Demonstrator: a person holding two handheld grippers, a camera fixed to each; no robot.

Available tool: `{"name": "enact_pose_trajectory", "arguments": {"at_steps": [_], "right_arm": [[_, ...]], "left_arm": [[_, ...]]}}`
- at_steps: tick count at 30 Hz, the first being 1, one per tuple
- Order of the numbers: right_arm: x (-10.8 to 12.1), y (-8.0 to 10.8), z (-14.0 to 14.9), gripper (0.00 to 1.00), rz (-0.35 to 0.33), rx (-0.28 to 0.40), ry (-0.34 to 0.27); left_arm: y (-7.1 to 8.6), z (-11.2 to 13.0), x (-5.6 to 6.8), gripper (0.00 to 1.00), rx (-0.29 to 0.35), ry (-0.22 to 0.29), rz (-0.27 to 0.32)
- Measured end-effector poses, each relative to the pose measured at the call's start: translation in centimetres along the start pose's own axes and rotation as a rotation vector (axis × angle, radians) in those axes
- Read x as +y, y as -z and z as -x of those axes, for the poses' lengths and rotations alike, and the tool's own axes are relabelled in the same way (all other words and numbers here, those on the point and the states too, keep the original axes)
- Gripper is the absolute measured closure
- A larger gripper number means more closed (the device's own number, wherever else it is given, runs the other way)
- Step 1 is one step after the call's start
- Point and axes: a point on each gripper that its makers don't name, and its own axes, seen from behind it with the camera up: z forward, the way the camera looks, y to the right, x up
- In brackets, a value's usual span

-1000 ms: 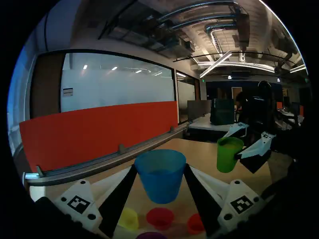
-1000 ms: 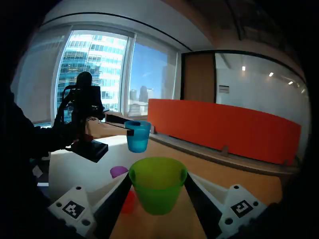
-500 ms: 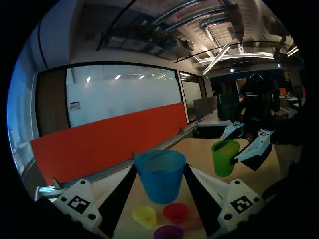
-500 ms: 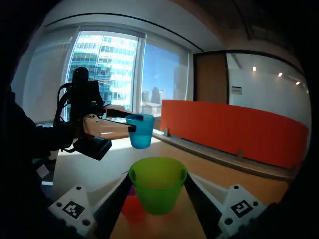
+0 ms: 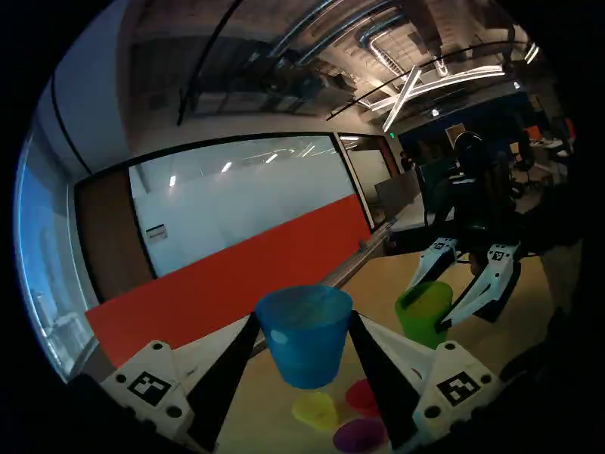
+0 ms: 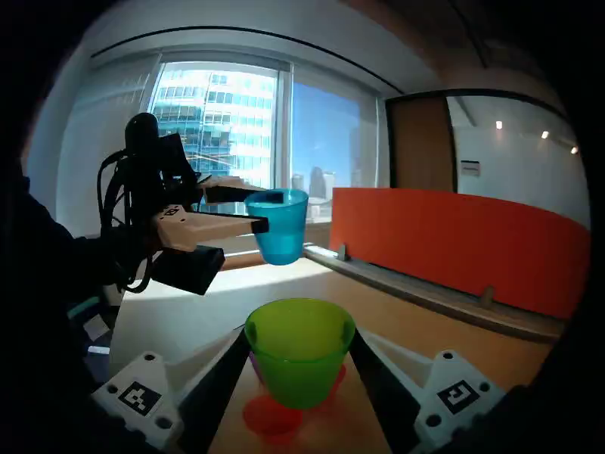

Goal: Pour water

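As the left gripper (image 5: 304, 342) clamps the blue cup (image 5: 304, 329) and the right gripper (image 6: 300, 357) the green cup (image 6: 300, 344), the latter half-hides a red cup (image 6: 271, 415).

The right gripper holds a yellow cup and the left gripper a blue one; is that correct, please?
Not quite: the right gripper holds a green cup, as the right gripper view shows; the left gripper does hold a blue cup.

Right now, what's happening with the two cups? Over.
Left hand-held gripper shut on blue cup. Right hand-held gripper shut on green cup. Cups apart, nothing between them.
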Motion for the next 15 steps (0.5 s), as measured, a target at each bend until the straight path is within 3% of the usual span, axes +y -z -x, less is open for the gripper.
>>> {"name": "enact_pose_trajectory", "arguments": {"at_steps": [15], "right_arm": [[-1.6, -2.4, 0.0, 0.09, -0.055, 0.003, 0.006]], "left_arm": [[0.6, -1.3, -0.6, 0.14, 0.001, -0.219, -0.047]]}}
